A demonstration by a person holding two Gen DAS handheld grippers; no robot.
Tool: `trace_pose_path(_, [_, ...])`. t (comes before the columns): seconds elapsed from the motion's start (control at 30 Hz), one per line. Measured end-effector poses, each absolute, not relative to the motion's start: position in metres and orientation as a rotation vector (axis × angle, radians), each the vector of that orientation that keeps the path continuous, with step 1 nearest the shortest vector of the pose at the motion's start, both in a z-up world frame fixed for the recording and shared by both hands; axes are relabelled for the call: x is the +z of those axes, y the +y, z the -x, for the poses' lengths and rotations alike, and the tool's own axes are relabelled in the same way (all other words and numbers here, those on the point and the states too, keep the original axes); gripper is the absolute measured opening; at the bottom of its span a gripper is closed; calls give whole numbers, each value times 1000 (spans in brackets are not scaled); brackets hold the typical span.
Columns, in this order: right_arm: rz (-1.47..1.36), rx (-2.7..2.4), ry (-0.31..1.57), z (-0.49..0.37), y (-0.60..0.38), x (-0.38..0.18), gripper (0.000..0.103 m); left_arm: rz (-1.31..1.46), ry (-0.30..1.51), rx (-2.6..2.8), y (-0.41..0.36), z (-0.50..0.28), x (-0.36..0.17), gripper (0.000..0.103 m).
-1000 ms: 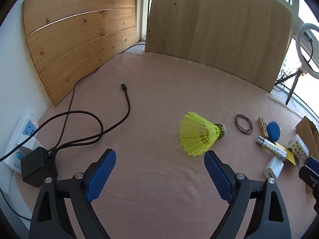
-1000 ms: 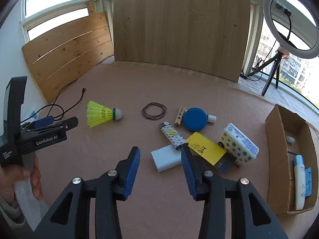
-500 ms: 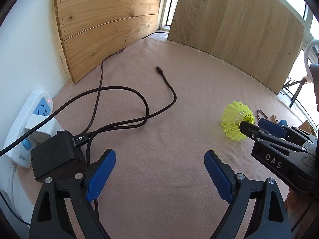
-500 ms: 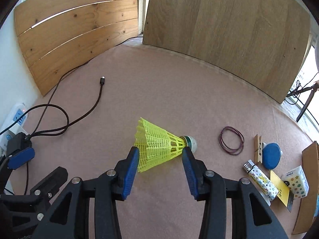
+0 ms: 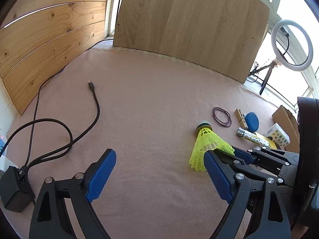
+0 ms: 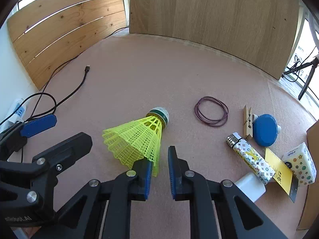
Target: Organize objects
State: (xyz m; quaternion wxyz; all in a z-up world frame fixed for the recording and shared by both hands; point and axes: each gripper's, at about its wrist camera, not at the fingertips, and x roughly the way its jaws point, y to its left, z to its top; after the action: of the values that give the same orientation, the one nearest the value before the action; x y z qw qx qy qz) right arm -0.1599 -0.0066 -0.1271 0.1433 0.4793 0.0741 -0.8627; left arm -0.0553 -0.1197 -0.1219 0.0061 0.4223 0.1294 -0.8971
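The right gripper (image 6: 159, 165) is closing its blue fingers (image 6: 173, 171) on the skirt edge of the yellow shuttlecock (image 6: 137, 139). The net edge sits between them, but it is hard to see if both pads press it yet. The shuttlecock's cork tip points away from the fingers. The left gripper (image 5: 157, 171) has its fingers wide apart with only the pink mat (image 5: 149, 99) between them. Past the right fingers lie purple rubber bands (image 6: 211, 109), a clothespin (image 6: 247, 124) and a lighter (image 6: 250, 159).
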Motion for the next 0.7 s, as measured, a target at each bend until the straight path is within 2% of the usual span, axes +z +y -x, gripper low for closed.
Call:
trace_pose_path(0.13, [-1377,-2437,217,156,-5,-131,7,-1389,401,-2828,-110,69,-132,83])
trace_pose_path(0.37, [-1342,-2408,210,151,4,-131,7,-1397,369,-2902,-110,79,-145,82])
trace_pose_path(0.4, [-1341,-2409,207,151,6,-132,7,-1414,377,-2927,-109,82,-147,78])
trace_pose_path(0.43, [-1344,-2405,202,151,8,-133,5,-1439,376,-2939,-109,84,-150,66])
trace_pose_path(0.53, [-1336,-2399,150,152,14,-135,2,-1472,348,-2984,-103,89,-155,40])
trace_pose_path(0.57, [-1329,-2401,140,152,16,-134,2,-1507,357,-2999,-101,91,-156,29])
trace_pose_path(0.6, [-1321,-2398,131,153,16,-134,1,-1532,339,-3008,-97,91,-157,12])
trace_pose_path(0.63, [-1314,-2394,122,153,16,-133,1,-1540,310,-3013,-92,90,-157,3])
trace_pose_path(0.7, [-1299,-2396,114,151,16,-129,1,-1521,252,-3014,-84,86,-151,2])
